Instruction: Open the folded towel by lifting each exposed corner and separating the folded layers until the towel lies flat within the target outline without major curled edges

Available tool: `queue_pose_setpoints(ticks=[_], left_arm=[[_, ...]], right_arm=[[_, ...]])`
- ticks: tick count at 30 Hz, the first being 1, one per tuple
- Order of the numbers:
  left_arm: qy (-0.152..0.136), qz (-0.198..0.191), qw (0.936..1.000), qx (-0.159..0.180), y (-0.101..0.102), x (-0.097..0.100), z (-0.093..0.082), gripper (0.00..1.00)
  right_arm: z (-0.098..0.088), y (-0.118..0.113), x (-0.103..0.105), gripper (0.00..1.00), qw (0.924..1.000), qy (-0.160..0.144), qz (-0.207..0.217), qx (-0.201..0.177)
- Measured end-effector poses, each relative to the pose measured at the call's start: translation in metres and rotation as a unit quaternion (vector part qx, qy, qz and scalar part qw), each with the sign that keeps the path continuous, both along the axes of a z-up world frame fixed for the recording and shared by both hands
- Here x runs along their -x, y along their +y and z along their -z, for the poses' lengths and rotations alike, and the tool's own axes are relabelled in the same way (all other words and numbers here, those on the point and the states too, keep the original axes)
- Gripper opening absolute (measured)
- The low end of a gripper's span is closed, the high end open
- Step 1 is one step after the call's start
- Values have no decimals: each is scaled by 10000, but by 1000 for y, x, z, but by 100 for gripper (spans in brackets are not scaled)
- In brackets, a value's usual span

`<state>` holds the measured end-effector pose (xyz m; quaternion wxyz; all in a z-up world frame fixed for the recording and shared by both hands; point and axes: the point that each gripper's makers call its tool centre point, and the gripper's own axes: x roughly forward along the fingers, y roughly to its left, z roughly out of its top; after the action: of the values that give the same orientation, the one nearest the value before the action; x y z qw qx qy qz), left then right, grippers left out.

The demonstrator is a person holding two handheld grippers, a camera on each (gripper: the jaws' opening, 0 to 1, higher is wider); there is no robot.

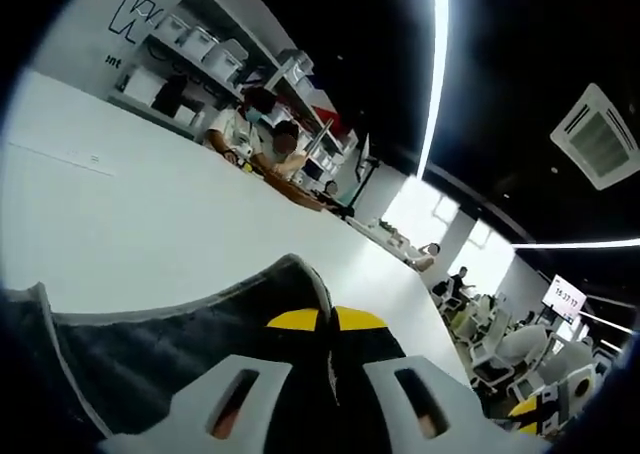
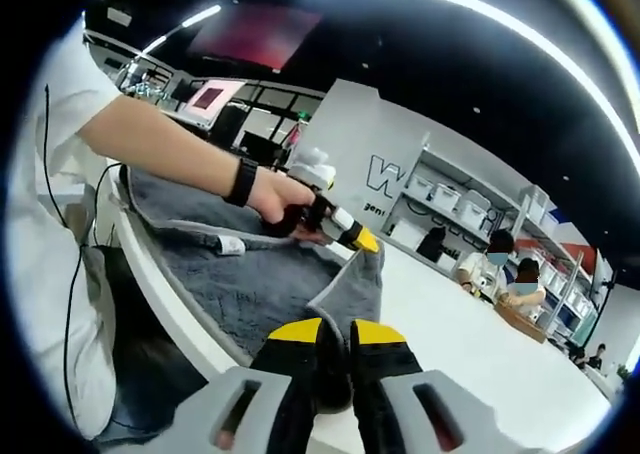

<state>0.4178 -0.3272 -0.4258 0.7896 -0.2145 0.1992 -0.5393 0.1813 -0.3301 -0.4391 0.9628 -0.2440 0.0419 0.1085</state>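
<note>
Left tongs (image 1: 328, 326): jaws closed on an edge of the grey towel (image 1: 180, 349).
Right tongs (image 2: 335, 332): jaws clamped on a raised towel fold.
Table (image 1: 170, 224): white, beneath the towel.

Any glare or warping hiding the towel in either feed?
Left gripper view: a ceiling light strip blows out and the white table looks washed; the towel is dark but readable. Right gripper view: fisheye bends the table edge; towel texture is sharp.

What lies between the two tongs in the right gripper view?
Grey towel spans the stretch between right tongs and left tongs; both pinch its edge.
</note>
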Motion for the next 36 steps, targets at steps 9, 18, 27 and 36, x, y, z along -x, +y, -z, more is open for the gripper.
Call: queue_pose_setpoints(ticks=[9,18,27,36], left_arm=[[116,-46,9999,106,0,-3,-1,2],[208,-156,9993,277,-5,-8,-6,2],[195,-106,9993,316,-17,-6,-15,2],[188,-25,9994,296,-30,-4,-16,2]], right_arm=[[1,-20,4,0,9994,-46,250,-254],[1,-47,11,0,9966,-88,622,-537],[5,-54,13,0,9954,-87,731,-616],[10,-64,16,0,9938,-11,916,-633]])
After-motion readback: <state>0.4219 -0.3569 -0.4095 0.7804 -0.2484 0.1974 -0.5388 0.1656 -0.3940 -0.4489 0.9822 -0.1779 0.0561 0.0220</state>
